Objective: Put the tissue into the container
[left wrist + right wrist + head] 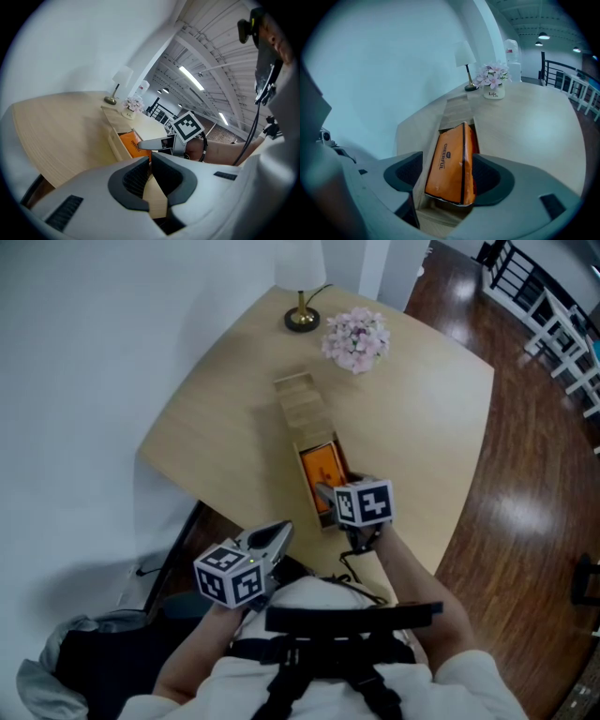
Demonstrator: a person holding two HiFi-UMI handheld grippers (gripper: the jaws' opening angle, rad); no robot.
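We see right gripper point(448, 155) jaws apart, straddling the orange tissue pack point(452, 173), not clamped on it; pack lies inside the wooden container point(302, 407) on the table point(422, 409). Left gripper point(150, 161) jaws together, empty, near table edge

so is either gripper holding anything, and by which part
Nothing looks held. The orange tissue pack sits in the wooden container between the right gripper fingers, which stand open, gap on its left. The left gripper is shut, empty.
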